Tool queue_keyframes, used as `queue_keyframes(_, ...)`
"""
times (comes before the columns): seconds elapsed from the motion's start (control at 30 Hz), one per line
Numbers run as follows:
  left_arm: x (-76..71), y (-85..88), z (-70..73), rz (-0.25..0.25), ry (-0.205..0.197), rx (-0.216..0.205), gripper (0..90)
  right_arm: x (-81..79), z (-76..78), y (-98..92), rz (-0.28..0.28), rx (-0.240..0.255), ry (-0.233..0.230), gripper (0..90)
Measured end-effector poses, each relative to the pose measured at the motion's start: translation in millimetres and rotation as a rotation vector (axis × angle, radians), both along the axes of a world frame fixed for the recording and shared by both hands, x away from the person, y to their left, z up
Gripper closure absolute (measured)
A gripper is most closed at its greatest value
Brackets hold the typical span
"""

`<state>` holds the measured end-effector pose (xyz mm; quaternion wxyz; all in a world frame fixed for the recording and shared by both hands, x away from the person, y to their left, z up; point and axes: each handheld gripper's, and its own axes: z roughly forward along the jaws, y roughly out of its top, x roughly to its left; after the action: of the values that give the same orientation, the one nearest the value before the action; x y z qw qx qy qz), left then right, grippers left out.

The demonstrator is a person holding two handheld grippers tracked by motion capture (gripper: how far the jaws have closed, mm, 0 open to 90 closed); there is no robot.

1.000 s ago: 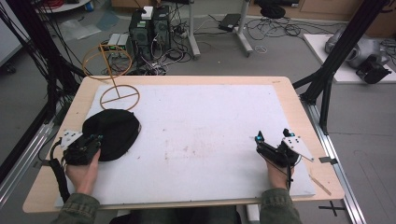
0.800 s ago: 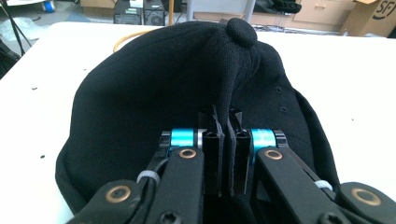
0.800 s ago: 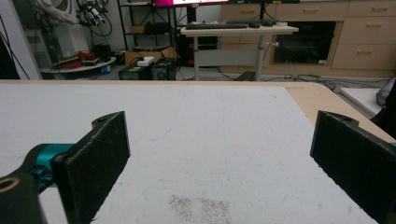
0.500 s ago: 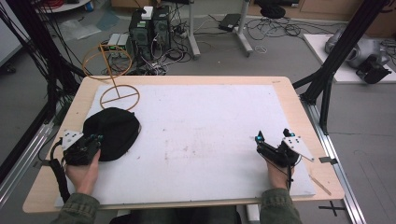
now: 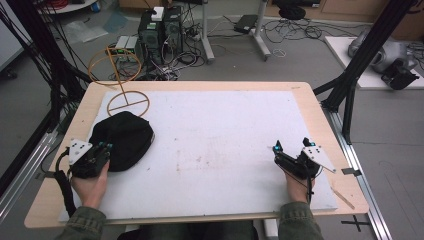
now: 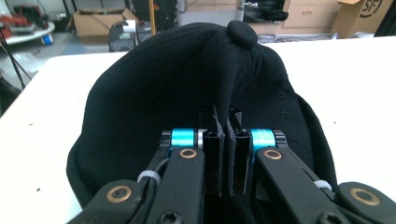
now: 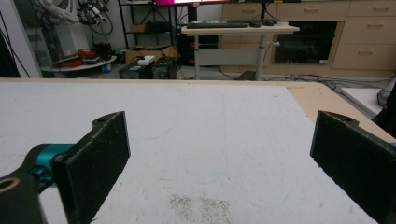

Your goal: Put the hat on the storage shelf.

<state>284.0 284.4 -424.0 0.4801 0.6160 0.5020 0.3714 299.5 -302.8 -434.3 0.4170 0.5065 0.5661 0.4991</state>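
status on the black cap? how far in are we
Early. Done: the left tool is shut on a fold of the black fabric cap, which lies on the white table mat. In hand: that pinch, with no lift visible. Left: any move, possibly to the gold wire stand near the far left corner. The right tool sits open and empty.

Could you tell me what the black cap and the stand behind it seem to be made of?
The cap looks like soft woven cloth with a matte finish: the left gripper pinches a fold of it, and it has a cloth button on top. The stand seems thin wire or rod, brass or copper in tone; which one is unclear.
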Motion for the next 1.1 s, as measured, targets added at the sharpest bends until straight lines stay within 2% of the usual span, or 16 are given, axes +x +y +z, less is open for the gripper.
queue_keyframes(0.33,-4.3,-3.5,8.4,0.002,-0.06,0.013,87.4,0.3,0.0,-0.3,-0.002,-0.001,-0.001,3.8)
queue_keyframes(0.47,-6.5,-2.8,11.1,0.021,-0.08,0.014,87.4,0.1,0.0,-0.7,-0.004,-0.004,-0.003,3.9)
queue_keyframes(0.6,-9.5,-1.7,15.5,0.028,-0.11,0.002,87.4,0.1,0.1,-1.4,-0.011,-0.006,-0.005,3.8)
queue_keyframes(0.8,-12.8,-2.0,19.4,0.036,-0.138,-0.003,87.4,-0.4,0.2,-1.5,-0.013,0.0,0.0,3.8)
queue_keyframes(1.1,-18.2,-2.5,28.1,0.037,-0.184,-0.032,87.4,-0.1,-0.1,-1.7,-0.011,-0.009,-0.002,3.8)
